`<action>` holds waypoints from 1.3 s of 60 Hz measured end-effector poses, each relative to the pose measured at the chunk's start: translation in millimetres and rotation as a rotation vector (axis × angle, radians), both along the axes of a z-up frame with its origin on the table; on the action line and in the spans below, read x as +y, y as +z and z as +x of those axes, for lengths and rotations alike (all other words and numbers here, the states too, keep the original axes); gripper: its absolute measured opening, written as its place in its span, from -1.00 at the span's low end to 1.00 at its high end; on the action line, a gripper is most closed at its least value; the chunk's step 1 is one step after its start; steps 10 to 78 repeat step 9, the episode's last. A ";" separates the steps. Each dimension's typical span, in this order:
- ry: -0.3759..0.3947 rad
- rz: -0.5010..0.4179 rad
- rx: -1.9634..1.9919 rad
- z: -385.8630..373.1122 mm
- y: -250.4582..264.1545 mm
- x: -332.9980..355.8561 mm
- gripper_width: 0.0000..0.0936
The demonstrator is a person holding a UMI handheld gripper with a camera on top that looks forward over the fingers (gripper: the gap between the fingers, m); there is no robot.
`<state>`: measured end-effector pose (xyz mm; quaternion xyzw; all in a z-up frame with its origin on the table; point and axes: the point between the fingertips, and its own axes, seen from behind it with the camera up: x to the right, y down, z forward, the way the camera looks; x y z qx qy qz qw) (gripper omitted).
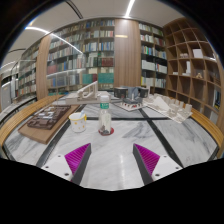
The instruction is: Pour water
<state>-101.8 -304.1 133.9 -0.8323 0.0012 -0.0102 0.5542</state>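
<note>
Magenta pads (78, 157) line the two fingers of the tool (112, 160), which stands wide apart and holds nothing above the pale bench (112, 140). Beyond the fingers, at about twelve o'clock, a clear plastic bottle (104, 113) with a green cap stands upright. Just beside it, at eleven o'clock, sits a white cup (78, 121). A dark tray (45, 122) lies farther toward ten o'clock. Bookshelves (95, 50) fill the wall behind.

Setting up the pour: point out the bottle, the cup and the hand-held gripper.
bottle (104, 120), gripper view, on its clear body.
cup (78, 122), gripper view, on its side wall.
hand-held gripper (113, 160), gripper view, midway between its open fingertips.
</note>
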 end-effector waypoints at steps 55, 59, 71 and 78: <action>0.000 0.016 0.002 3.7 4.9 -5.1 0.83; 0.000 0.016 0.002 3.7 4.9 -5.1 0.83; 0.000 0.016 0.002 3.7 4.9 -5.1 0.83; 0.000 0.016 0.002 3.7 4.9 -5.1 0.83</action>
